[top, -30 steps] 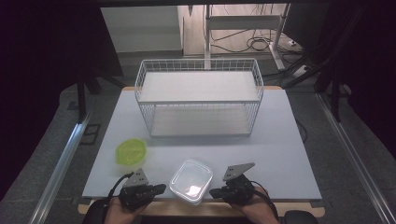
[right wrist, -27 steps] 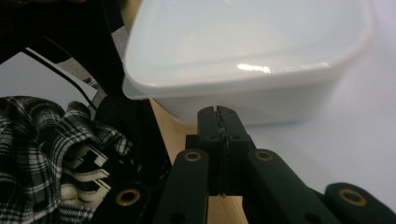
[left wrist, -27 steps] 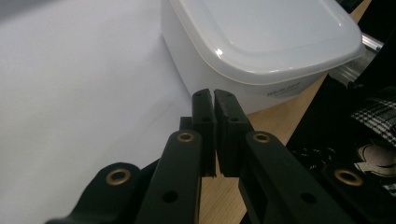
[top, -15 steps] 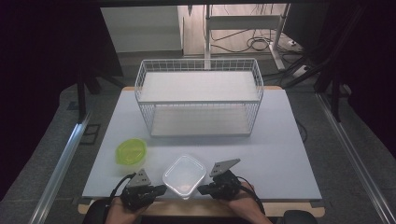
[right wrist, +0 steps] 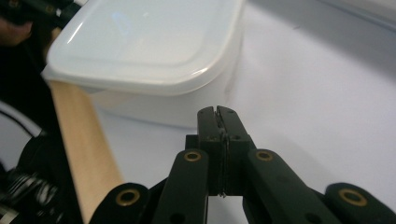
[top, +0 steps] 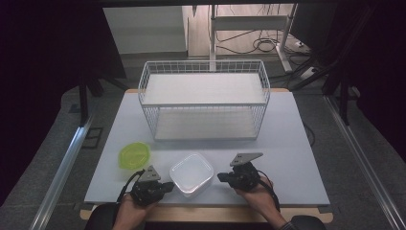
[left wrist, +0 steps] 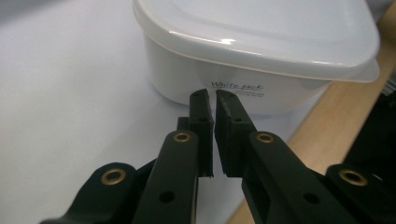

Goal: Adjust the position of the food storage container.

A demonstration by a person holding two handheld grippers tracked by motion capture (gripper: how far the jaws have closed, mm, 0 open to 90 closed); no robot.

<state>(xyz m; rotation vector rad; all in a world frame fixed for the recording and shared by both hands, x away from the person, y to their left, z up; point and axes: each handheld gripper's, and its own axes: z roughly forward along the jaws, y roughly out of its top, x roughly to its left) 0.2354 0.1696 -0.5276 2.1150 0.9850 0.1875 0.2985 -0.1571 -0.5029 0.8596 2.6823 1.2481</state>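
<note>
A white lidded container (top: 191, 173) marked "White pack" sits near the table's front edge. My left gripper (top: 168, 185) lies at its left side, jaws shut with only a slit and nothing between them. In the left gripper view its tips (left wrist: 211, 95) point at the labelled wall of the container (left wrist: 261, 42), very close; I cannot tell if they touch. My right gripper (top: 221, 177) is just right of the container, shut and empty. In the right gripper view its tips (right wrist: 217, 111) stand in front of the container (right wrist: 144, 42).
A white wire basket shelf (top: 203, 98) stands across the back half of the grey table (top: 297, 143). A lime-green round lid (top: 134, 155) lies left of the container. The wooden front edge (right wrist: 79, 135) runs close behind both hands.
The right gripper came in to the left against the container, then drew back to the right. The container ended a little left and farther from the front edge. The left gripper stayed put.
</note>
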